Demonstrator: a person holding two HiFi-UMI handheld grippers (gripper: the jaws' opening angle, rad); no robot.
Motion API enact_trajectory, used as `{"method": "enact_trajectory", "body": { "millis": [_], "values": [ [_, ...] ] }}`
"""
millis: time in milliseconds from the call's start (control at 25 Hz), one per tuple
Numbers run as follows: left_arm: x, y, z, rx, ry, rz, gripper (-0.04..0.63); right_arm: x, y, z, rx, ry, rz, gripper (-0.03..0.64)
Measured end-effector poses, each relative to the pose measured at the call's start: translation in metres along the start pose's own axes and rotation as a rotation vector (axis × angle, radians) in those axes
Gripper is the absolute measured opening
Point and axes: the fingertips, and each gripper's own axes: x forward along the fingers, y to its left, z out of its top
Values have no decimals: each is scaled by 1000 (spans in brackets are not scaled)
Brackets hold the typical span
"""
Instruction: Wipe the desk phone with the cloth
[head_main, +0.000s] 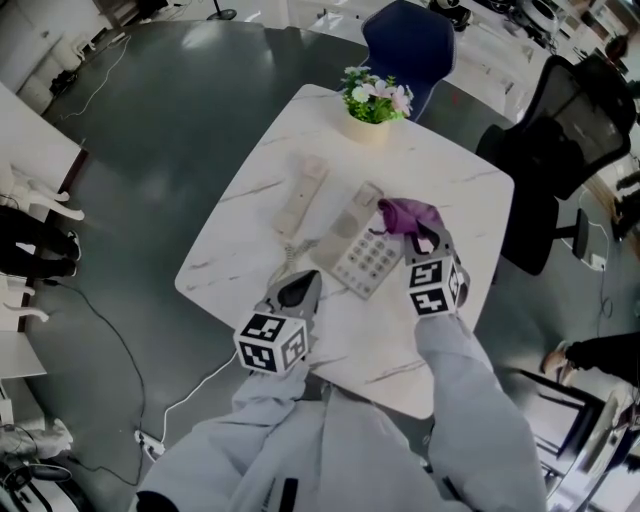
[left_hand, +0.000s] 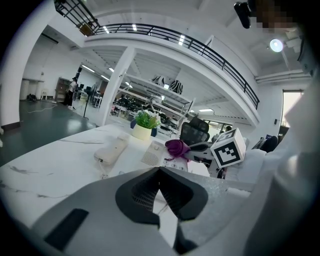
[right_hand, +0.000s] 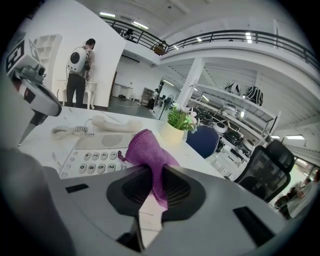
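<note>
A cream desk phone (head_main: 362, 250) lies in the middle of the white marble table (head_main: 250, 190). Its handset (head_main: 302, 195) is off the cradle and rests to the left of it, joined by a coiled cord. My right gripper (head_main: 425, 238) is shut on a purple cloth (head_main: 408, 213) over the phone's right upper edge. In the right gripper view the cloth (right_hand: 145, 147) bunches out of the jaws (right_hand: 152, 172) just above the keypad (right_hand: 95, 155). My left gripper (head_main: 298, 288) is shut and holds nothing, near the table's front edge, short of the phone (left_hand: 152, 156).
A potted plant (head_main: 373, 103) stands at the table's far edge, with a blue chair (head_main: 408, 45) behind it. A black office chair (head_main: 560, 130) is at the right. A person (right_hand: 80, 70) stands far off. A white cable (head_main: 190, 395) runs across the floor.
</note>
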Motion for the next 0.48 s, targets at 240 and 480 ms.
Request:
{"method": "enact_trajectory", "body": {
  "millis": [240,480],
  "values": [
    [-5,-1,-2,0,-1,-3,-2,-5,15,-4,-5,12,16,40],
    [-9,-2,-3,1,-1,-3,-2,-10,27,-7,-8,20,35,40]
  ]
}}
